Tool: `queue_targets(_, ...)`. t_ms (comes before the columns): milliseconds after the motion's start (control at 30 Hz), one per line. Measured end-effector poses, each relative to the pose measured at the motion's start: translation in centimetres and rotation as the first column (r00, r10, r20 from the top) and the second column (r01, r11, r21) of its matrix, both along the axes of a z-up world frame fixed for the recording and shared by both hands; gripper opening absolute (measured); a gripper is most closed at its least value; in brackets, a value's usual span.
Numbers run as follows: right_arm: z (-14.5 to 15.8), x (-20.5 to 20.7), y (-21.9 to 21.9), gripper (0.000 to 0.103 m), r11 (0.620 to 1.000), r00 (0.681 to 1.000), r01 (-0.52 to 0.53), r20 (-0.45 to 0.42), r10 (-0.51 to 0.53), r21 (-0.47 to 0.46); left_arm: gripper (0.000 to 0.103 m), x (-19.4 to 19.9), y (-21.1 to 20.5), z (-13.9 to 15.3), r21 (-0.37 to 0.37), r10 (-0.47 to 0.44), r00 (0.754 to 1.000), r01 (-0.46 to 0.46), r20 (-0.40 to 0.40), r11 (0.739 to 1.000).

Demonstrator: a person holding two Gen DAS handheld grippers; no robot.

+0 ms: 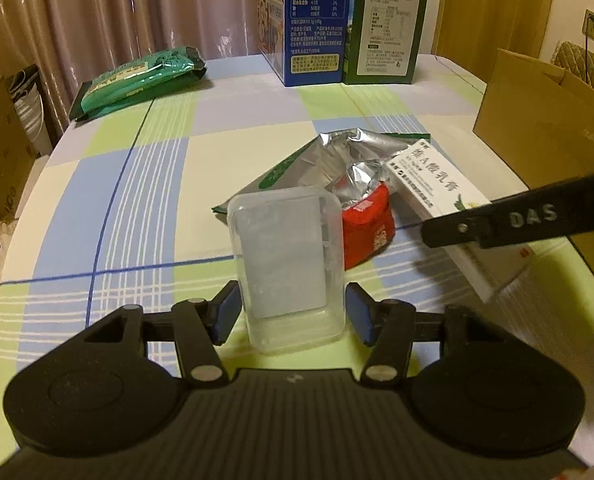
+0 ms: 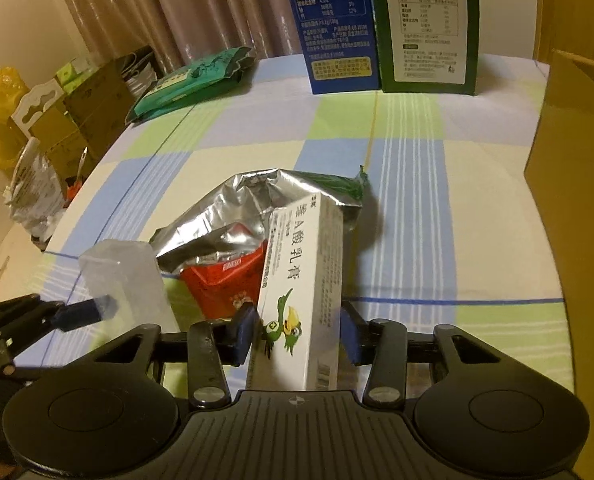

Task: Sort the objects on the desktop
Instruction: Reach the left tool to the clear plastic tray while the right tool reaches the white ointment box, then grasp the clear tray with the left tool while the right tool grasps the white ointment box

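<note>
- Now, in the left wrist view, the left gripper has its jaws on either side of a clear plastic box standing low in the frame's centre on the checked surface; the blue pads sit at the box's sides, gripping it
- right gripper: in its own view its jaws are closed against the sides of a white carton with a green bird printed on it; the carton tilts up over the other items
- a crumpled silver foil bag lies mid-frame behind the carton; a red pouch sits just beside it, between box and carton
- blue carton and dark green carton stand side by side at the top centre; a teal packet lies at the upper left
- brown cardboard box stands at the right edge
</note>
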State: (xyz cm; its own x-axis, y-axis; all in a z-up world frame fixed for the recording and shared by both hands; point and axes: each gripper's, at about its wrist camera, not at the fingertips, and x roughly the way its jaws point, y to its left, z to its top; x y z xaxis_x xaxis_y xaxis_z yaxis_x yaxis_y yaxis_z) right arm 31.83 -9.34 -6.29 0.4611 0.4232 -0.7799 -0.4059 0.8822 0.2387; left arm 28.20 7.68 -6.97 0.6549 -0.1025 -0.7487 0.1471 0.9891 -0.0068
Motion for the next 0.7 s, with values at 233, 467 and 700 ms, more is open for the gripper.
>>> queue_targets(233,1.3,-4.2,-2.4,0.042,0.999,0.999,-0.023,-0.026,0.023,0.024,0.051,-3.7,-0.9,1.6,-0.041,-0.045,0.998,0.043,-0.036,0.998)
queue_targets(467,0.7,-8.7,-5.2,0.042,0.999,0.996,-0.023,-0.083,0.026,0.039,0.051,-10.9,-2.4,0.6,-0.103,-0.062,0.997,0.056,-0.049,0.993)
queue_targets(700,0.2,-12.3,-8.1,0.073,1.0,1.0,0.017,0.021,-0.017,-0.015,0.055,-15.0,-2.9,0.3,-0.037,-0.038,0.997,0.04,0.072,0.998)
